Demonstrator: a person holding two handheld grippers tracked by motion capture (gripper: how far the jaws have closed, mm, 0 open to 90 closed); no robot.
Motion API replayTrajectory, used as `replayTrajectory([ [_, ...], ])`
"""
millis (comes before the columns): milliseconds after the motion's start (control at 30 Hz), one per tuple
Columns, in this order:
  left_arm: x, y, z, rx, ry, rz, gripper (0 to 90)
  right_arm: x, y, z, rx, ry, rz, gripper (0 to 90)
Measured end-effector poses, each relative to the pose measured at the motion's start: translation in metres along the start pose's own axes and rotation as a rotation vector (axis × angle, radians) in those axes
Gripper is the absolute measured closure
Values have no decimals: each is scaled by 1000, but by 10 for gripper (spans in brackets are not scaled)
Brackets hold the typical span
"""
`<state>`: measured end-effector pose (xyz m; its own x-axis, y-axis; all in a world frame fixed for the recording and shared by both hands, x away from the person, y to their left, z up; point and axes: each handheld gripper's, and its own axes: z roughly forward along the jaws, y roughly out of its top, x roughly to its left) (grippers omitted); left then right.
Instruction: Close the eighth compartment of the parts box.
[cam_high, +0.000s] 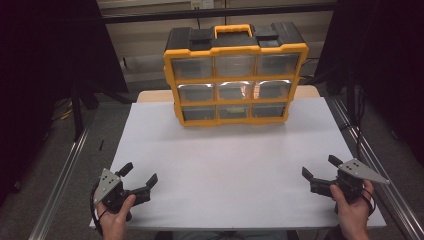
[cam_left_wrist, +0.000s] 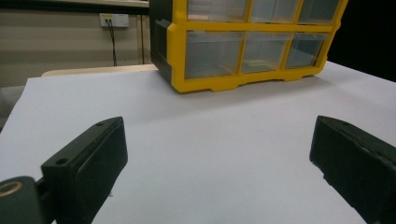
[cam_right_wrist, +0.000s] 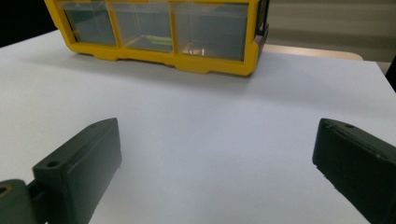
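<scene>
Two hands hold two grippers at the near edge of the white table (cam_high: 230, 175). The left gripper (cam_high: 139, 175) sits by the near left corner. Its jaws are spread wide and hold nothing. The right gripper (cam_high: 320, 169) sits by the near right corner, close to the right edge. Its jaws are spread wide too, with nothing between them. Both point toward the middle of the table.

Between the grippers and the far side there is a big bare stretch of white table. The two grippers are well apart from each other.

At the far edge, in the middle, stands the yellow drawer box (cam_high: 235, 75). It is upright, with a black top and a yellow handle (cam_high: 233, 30). It has nine clear drawers in three rows of three.

From above the drawers shine and it is hard to see inside. The left gripper view is closer: the bottom middle drawer (cam_left_wrist: 263, 52) has something flat and pale green in it. The right gripper view shows the same green thing (cam_right_wrist: 150, 40). The other bottom drawers look empty there. The left gripper view also shows a wall socket (cam_left_wrist: 114, 19) behind the table.
</scene>
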<state>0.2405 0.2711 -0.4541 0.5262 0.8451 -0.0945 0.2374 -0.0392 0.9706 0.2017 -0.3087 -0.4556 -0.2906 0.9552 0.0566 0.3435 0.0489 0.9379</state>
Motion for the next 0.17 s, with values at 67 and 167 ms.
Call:
replayTrajectory([
  [67, 1, 0, -1, 2, 0, -1, 43, 0, -1, 1, 15, 0, -1, 12],
  [167, 2, 1, 0, 1, 2, -6, 42, 0, -1, 2, 11, 1, -1, 12],
])
